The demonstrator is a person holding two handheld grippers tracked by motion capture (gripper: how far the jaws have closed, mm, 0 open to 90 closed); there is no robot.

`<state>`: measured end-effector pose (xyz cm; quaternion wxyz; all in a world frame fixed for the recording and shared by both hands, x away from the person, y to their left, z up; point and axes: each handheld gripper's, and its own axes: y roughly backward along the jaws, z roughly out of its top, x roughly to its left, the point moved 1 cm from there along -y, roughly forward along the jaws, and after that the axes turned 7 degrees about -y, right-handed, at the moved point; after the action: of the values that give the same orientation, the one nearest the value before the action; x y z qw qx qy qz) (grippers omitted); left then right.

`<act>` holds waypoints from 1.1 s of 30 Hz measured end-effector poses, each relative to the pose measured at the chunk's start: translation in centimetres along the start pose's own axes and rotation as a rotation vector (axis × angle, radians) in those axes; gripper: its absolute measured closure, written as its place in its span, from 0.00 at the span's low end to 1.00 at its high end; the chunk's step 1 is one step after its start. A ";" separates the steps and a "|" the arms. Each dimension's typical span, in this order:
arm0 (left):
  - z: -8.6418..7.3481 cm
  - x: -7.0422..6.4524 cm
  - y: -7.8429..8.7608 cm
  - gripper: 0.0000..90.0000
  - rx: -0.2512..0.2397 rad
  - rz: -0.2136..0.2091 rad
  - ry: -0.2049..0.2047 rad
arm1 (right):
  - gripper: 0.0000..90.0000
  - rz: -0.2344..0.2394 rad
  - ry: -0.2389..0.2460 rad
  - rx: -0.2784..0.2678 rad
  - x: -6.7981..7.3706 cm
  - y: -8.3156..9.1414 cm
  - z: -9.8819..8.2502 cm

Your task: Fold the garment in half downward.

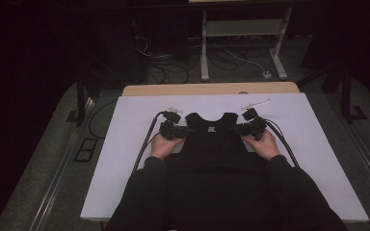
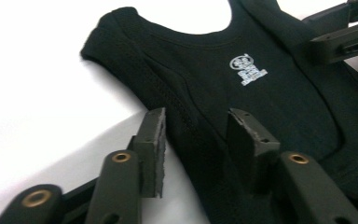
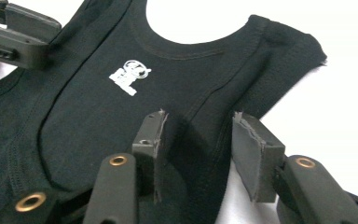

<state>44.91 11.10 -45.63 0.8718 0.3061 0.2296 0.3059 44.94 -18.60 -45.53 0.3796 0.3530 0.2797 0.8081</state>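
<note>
Much of the black sleeveless top [image 1: 211, 139] is hard to read from the high view: its lower part merges with the person's dark sleeves and is cut off at the near edge of the white table [image 1: 313, 159]. It lies flat in the middle of the table, neck opening away from the person, with one small white logo [image 2: 248, 69] below the neckline, too small to read.

One garment and two grippers are there. The left gripper [image 1: 172, 129] sits at the top's left armhole edge; in the left gripper view its fingers [image 2: 153, 144] stand apart, one over the bare table beside the hem, the other over the cloth, with the fabric edge between them and not pinched. The right gripper [image 1: 251, 128] mirrors this at the right armhole: its fingers [image 3: 253, 154] straddle the seam, parted, not pressing the cloth.

Beyond the table, cables and a light metal frame [image 1: 243, 29] lie in deep shadow on the floor.
</note>
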 end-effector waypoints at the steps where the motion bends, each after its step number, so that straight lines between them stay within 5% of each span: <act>1: 0.0 -0.1 -0.1 0.67 0.000 -0.003 0.002 | 0.66 0.007 0.005 0.004 0.1 -0.1 0.0; 10: 0.1 -0.8 -0.6 0.83 0.010 -0.011 -0.011 | 0.90 0.026 0.003 0.032 0.5 -0.2 -0.2; 16: 0.0 -1.1 -0.9 0.92 0.007 -0.059 -0.021 | 0.92 0.049 -0.016 0.044 0.7 -0.1 -0.3; 22: 0.1 -1.0 -0.6 0.94 0.026 -0.019 -0.050 | 0.92 0.070 -0.026 0.037 0.7 0.4 -0.2; 33: 0.7 -1.1 0.5 0.94 -0.019 0.002 -0.042 | 0.92 0.083 -0.009 -0.012 1.1 2.1 0.3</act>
<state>44.30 10.42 -44.57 0.8789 0.3044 0.2080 0.3026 43.82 -18.82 -43.40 0.3491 0.3654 0.2583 0.8233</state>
